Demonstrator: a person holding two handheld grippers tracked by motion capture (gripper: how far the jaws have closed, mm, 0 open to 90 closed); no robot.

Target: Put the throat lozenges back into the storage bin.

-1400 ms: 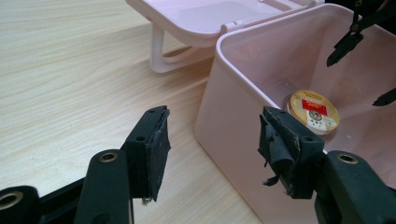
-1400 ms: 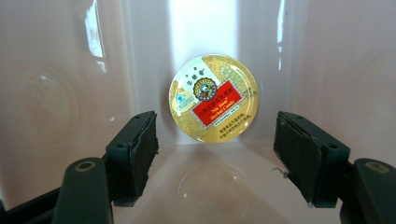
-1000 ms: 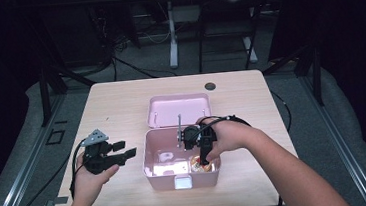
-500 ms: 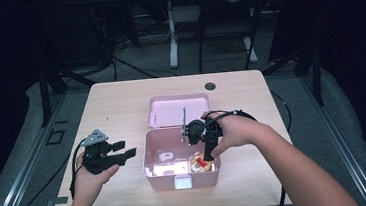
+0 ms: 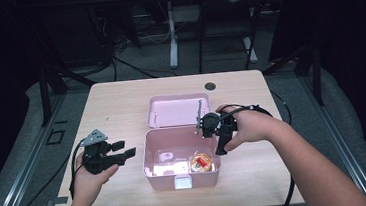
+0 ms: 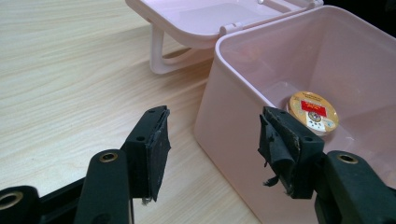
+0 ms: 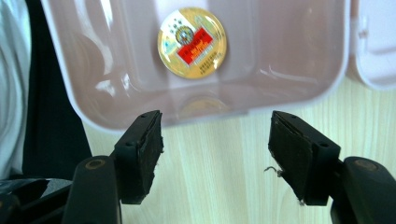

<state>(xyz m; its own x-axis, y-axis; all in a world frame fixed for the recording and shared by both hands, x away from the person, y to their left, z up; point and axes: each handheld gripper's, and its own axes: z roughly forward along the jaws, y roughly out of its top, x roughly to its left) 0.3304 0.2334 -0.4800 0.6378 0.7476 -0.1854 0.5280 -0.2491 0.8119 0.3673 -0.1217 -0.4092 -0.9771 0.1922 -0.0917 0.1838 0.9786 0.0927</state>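
At lower centre of the high view, the round gold-lidded tub (image 5: 200, 162) sits on the floor of the pink box (image 5: 148, 156), toward its right end. The right hand-held gripper (image 5: 220, 141), jaws apart and empty, hangs just beside that right wall (clearly the nearer one); the left hand-held gripper (image 5: 125, 153), also spread, waits outside the box's left wall.

The label print on the round container (image 7: 192, 42), beyond the right gripper's jaws, is too blurred to read; the pink box (image 7: 299, 93) is cut off by the top edge.
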